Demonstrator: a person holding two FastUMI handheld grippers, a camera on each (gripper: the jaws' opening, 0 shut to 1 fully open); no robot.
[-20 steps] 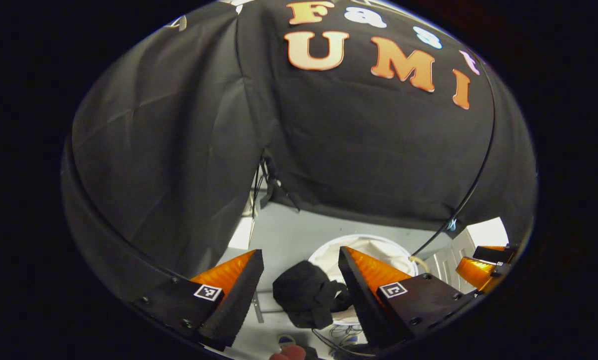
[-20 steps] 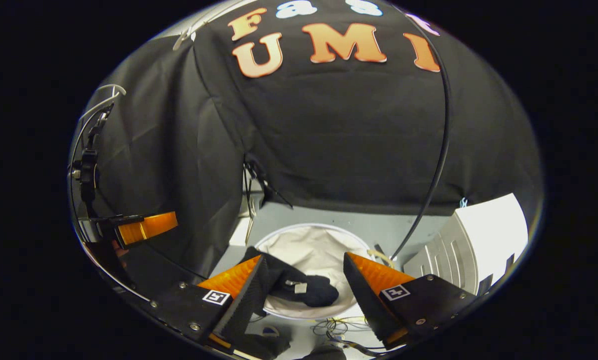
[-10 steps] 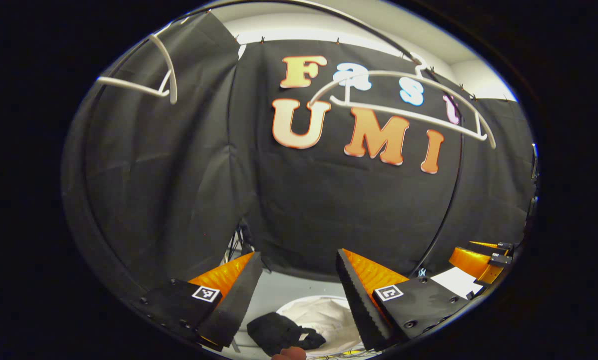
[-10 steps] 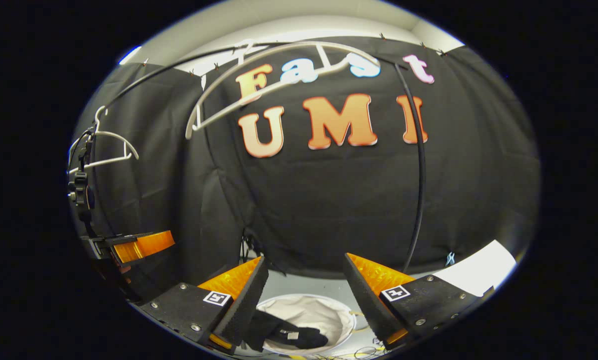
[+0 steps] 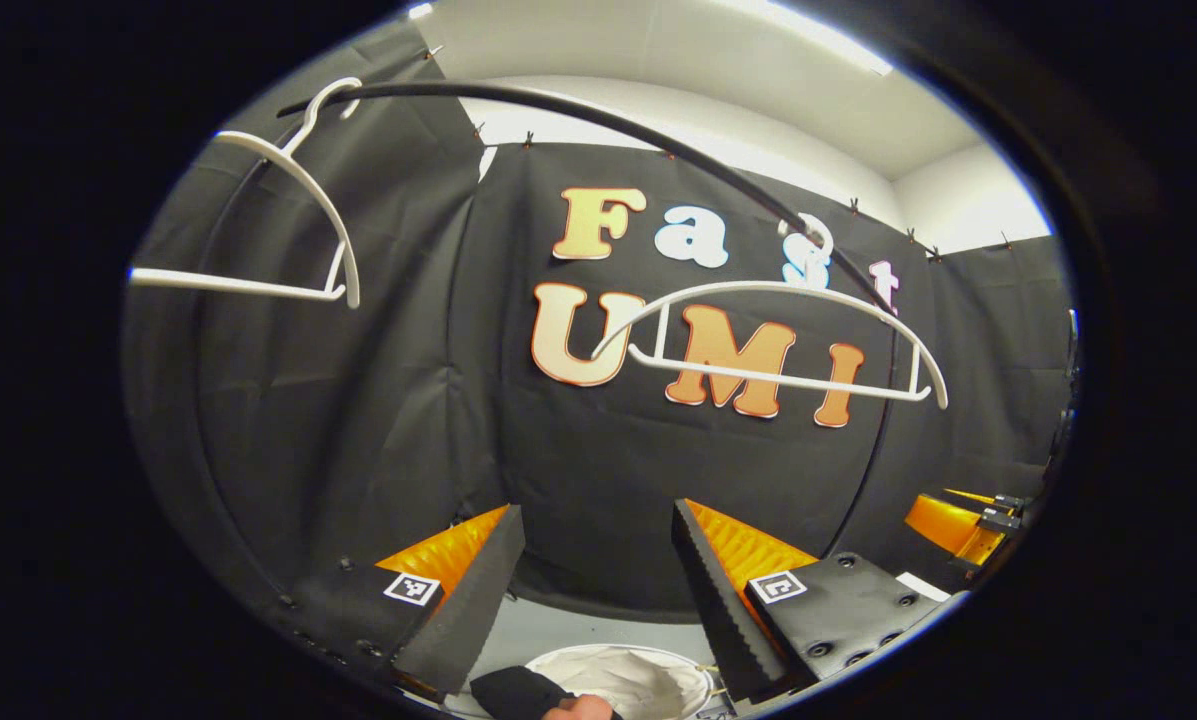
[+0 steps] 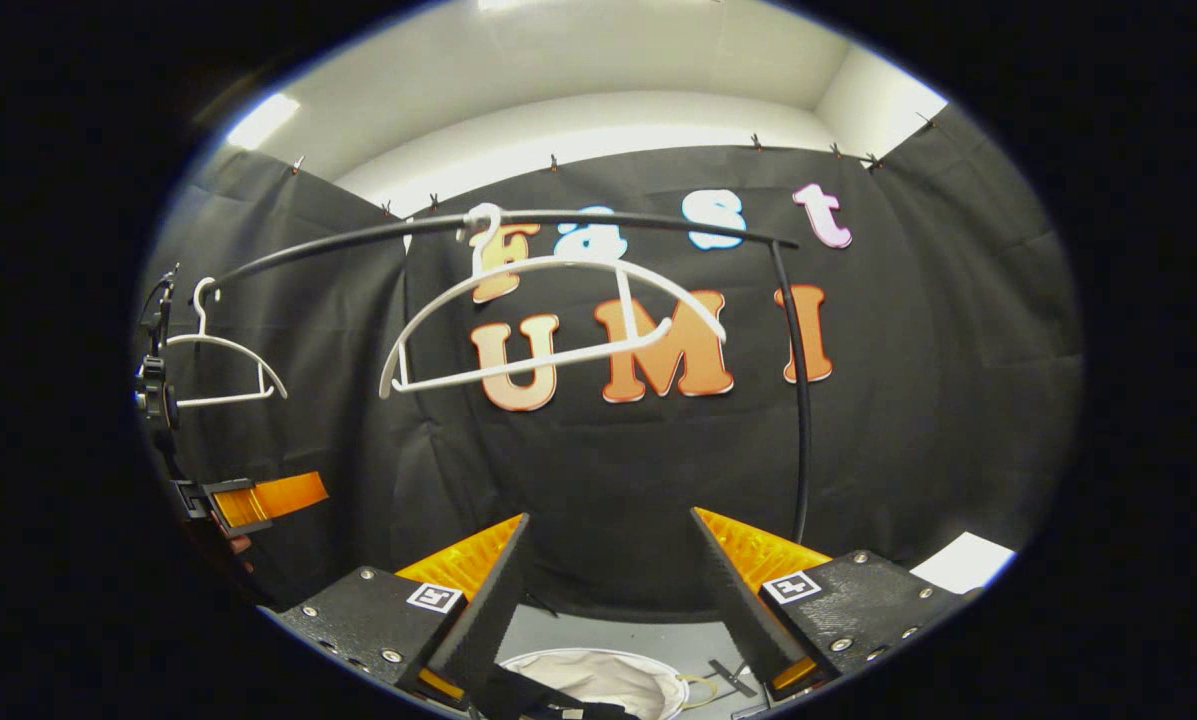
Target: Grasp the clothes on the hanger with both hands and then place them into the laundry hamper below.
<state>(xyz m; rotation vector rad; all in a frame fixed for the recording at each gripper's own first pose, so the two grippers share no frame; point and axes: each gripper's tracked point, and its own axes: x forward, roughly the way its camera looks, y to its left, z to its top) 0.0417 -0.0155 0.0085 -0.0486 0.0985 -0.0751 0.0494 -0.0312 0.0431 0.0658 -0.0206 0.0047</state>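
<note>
Two bare white hangers [image 5: 773,340] [image 5: 278,230] hang from a black curved rail [image 5: 598,120]. The black garment [image 5: 513,690] lies bunched in the white laundry hamper [image 5: 648,672], draped over its near rim, low between my left gripper's fingers. My left gripper [image 5: 593,590] is open and holds nothing. My right gripper [image 6: 608,590] is open too, with the hamper [image 6: 608,682] and the black garment [image 6: 528,697] below it. In the right gripper view the same hangers [image 6: 548,320] [image 6: 223,360] hang above. Both grippers sit well above the hamper and below the hangers.
The rail's upright black pole [image 6: 801,400] stands right of centre. The right gripper [image 5: 958,520] shows at the far right of the left gripper view, the left gripper [image 6: 263,497] at the far left of the right gripper view. A fingertip [image 5: 578,708] shows at the bottom edge.
Both grippers have risen and tilted up from the hamper toward the rail, staying open. The garment stays in the hamper, now at the bottom edge. The bare hangers have come into view.
</note>
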